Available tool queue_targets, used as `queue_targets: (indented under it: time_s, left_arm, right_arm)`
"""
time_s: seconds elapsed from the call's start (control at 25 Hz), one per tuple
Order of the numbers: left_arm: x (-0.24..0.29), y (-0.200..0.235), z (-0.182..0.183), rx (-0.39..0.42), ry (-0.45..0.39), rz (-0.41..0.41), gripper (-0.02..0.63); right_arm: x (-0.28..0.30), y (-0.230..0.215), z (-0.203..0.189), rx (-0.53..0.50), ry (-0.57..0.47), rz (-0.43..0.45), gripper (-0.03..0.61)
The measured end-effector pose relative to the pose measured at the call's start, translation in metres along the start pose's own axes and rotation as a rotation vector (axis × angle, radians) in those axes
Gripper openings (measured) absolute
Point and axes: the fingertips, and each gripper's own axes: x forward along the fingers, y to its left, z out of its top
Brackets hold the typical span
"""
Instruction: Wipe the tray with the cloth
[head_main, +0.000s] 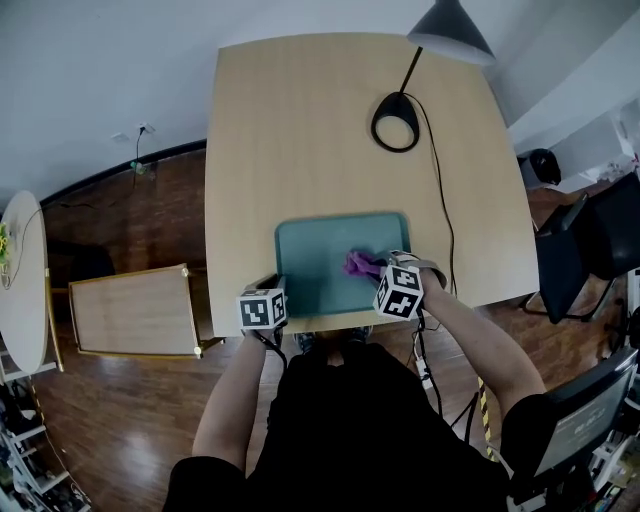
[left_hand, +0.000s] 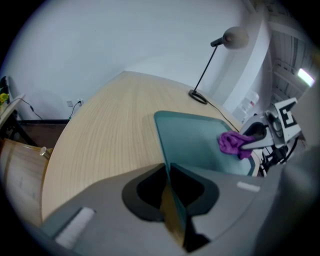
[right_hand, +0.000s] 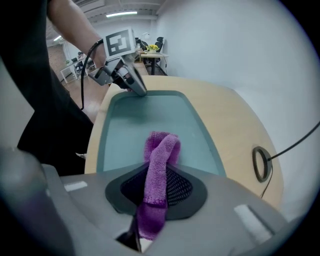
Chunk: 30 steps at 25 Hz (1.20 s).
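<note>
I am pinning the tray with the left gripper. Its jaws are pinching together on the rim at the tray's near-left corner, and the thin teal edge is running straight in between them. I judge that this grip is there as an anchor, so the tray is not sliding over the smooth table while the cloth is dragging across it. The tray is lying flat just inside the table's near edge, roughly midway along it. The lamp is standing well apart from it, toward the far right corner.

The right gripper is clamping the purple cloth. A folded strip is passing up between its closed jaws and bunching out in front of them in a loop. That loop appears to be resting on the tray's floor, in the near-right part, close to the right rim. I am holding this gripper low and tilted, I think so that the soft loop rather than the jaw tips is meeting the surface.

Most of the floor, toward the far rim and the left side, is lying bare beyond the cloth. I am therefore reading the wipe as under way with plenty of surface left to cover. Bunched this narrowly, the cloth is likely covering only a thin strip on each pass, so several overlapping sweeps seem called for. Each should press lightly enough that the tray is not twisting out of the left grip.
</note>
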Motion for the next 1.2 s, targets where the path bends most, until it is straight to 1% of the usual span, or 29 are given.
queue_targets:
  time_s: [0.16, 0.28, 0.36, 0.44, 0.52, 0.6, 0.72, 0.8, 0.96, 1.2]
  left_arm:
    - [-0.004, 0.0, -0.002, -0.002, -0.004, -0.007, 0.055]
    - [-0.003, -0.003, 0.0, -0.005, -0.003, -0.016, 0.055]
    - [-0.002, -0.005, 0.001, -0.005, -0.004, -0.021, 0.056]
    - [-0.002, -0.005, 0.001, -0.005, -0.003, -0.021, 0.055]
    - [-0.002, -0.005, 0.001, -0.01, -0.001, -0.022, 0.055]
    - [-0.002, -0.005, 0.001, -0.012, -0.002, -0.024, 0.055]
    - [-0.002, -0.005, 0.001, -0.011, -0.002, -0.027, 0.055]
    - [-0.002, -0.004, 0.0, -0.009, -0.001, -0.027, 0.055]
    - [-0.002, -0.004, 0.0, -0.005, 0.0, -0.026, 0.057]
    - [0.002, -0.003, 0.003, -0.002, 0.002, -0.019, 0.057]
  right_arm:
    - [0.007, -0.033, 0.014, -0.009, 0.006, -0.019, 0.069]
    - [0.012, -0.066, 0.018, 0.003, 0.017, -0.047, 0.069]
    - [0.016, -0.088, 0.019, 0.033, 0.024, -0.066, 0.069]
    - [0.018, -0.104, 0.019, 0.077, 0.025, -0.066, 0.069]
    - [0.018, -0.11, 0.02, 0.12, 0.022, -0.053, 0.069]
    - [0.017, -0.111, 0.021, 0.14, 0.015, -0.053, 0.069]
    - [0.017, -0.101, 0.021, 0.137, 0.011, -0.068, 0.067]
    - [0.017, -0.086, 0.025, 0.129, -0.001, -0.061, 0.067]
    - [0.013, -0.042, 0.032, 0.11, -0.023, -0.032, 0.067]
    - [0.008, 0.022, 0.038, 0.125, -0.056, 0.03, 0.067]
